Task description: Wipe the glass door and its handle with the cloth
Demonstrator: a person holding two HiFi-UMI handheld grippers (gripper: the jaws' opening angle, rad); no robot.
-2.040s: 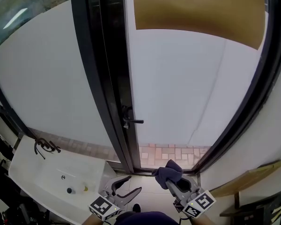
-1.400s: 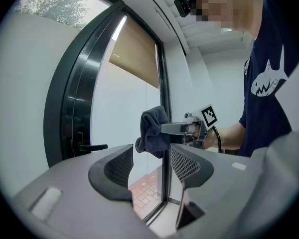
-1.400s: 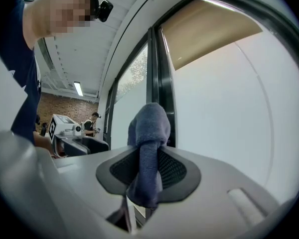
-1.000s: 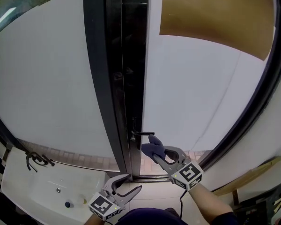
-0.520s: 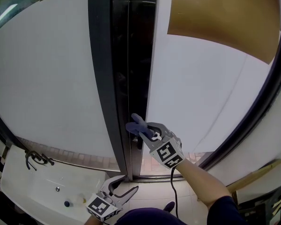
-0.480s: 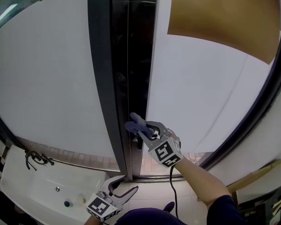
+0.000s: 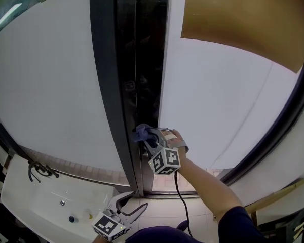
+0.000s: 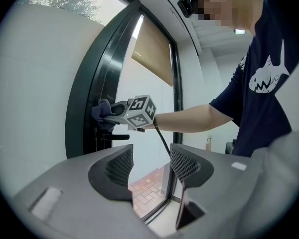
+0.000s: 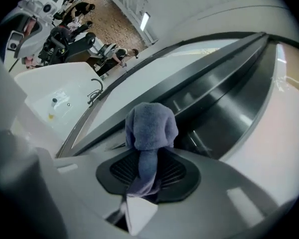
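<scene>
Ahead, the glass door (image 7: 218, 100) fills the head view: pale panes on either side of a dark frame (image 7: 126, 75), with a brown blind (image 7: 243, 19) across the top right. A white sink (image 7: 45, 201) with a tap (image 7: 38, 170) sits low on the left, and brick paving (image 7: 86, 168) shows through the foot of the left pane. The right gripper (image 7: 151, 137) is clamped on the blue cloth (image 7: 142, 133), whose bunched end lies against the frame just above the handle (image 8: 115, 137). The left gripper (image 7: 133, 204) hangs low by the person's body, jaws apart with nothing between them. Two seconds ago the right gripper was down near the floor, the cloth clear of the door. Since then it has risen to handle height and swung left onto the frame, while the left gripper has kept its place.
</scene>
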